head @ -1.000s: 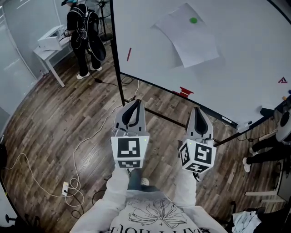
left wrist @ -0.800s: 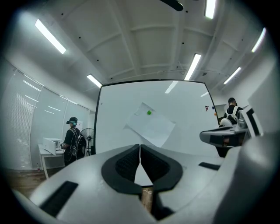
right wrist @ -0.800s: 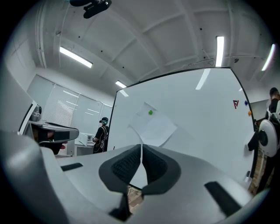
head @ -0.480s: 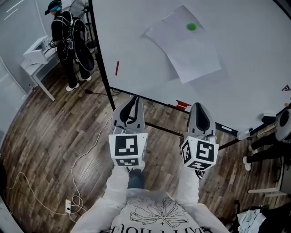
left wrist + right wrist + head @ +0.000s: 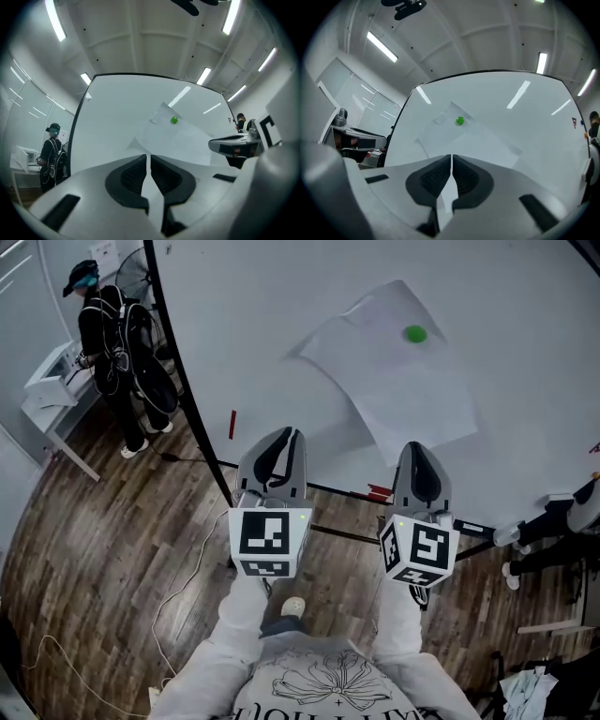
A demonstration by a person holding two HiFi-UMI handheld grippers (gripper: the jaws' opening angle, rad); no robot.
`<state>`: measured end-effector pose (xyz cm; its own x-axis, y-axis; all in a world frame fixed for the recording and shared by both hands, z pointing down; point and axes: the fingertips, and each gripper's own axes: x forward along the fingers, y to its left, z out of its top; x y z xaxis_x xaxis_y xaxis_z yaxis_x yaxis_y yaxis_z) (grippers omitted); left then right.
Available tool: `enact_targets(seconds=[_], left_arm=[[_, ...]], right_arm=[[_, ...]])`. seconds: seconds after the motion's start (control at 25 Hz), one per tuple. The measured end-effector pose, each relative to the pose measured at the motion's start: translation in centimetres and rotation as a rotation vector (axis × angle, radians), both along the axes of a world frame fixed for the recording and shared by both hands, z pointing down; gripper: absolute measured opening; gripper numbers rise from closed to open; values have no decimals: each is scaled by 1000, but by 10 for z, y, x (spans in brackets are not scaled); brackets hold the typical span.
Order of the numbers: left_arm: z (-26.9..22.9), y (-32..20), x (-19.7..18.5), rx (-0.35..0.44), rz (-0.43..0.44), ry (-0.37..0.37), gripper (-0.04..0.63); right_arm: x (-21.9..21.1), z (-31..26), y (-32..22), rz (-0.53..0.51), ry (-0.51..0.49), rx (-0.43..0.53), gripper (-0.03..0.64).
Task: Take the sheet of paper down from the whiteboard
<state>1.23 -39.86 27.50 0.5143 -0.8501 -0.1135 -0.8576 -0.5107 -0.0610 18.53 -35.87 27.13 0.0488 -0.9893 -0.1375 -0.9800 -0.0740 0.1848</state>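
Both empty: left tongs [image 5: 279,448] and right tongs [image 5: 418,457] pinched closed, just short of the whiteboard [image 5: 281,324]. Mid-whiteboard, the sheet of paper [image 5: 394,390] hangs tilted under a green magnet [image 5: 414,334]. Nothing done yet; reaching, freeing, pulling down remain.
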Motion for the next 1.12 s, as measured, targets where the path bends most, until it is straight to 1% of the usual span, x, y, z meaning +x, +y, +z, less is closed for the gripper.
enact_targets(seconds=[0.16,0.32,0.36,0.4,0.56,0.64,0.72,0.84,1.0,1.12], left_arm=[[-10,-38,1,-7,40,26,8],[-22,-61,8,7,103,39,11],[-25,-64,11,14,118,43,46],[-28,-68,14,21,132,48,99],[-38,-81,23,35,162,64,134],[-42,-87,26,37,171,78,149],[-46,-95,28,35,177,91,152],[-53,-101,32,37,178,106,157],[-62,-112,36,41,169,123,158],[-64,-117,38,29,177,143,158]], right_arm=[[0,-17,-31,36,35,28,6],[1,-35,-50,55,82,56,6],[2,-40,-54,60,95,64,6],[3,-45,-57,66,106,74,6],[5,-60,-66,74,129,100,12],[5,-64,-71,65,143,103,37],[3,-69,-76,48,155,106,73],[6,-78,-80,37,173,119,105],[11,-93,-88,29,180,146,127],[9,-102,-94,20,213,158,141]])
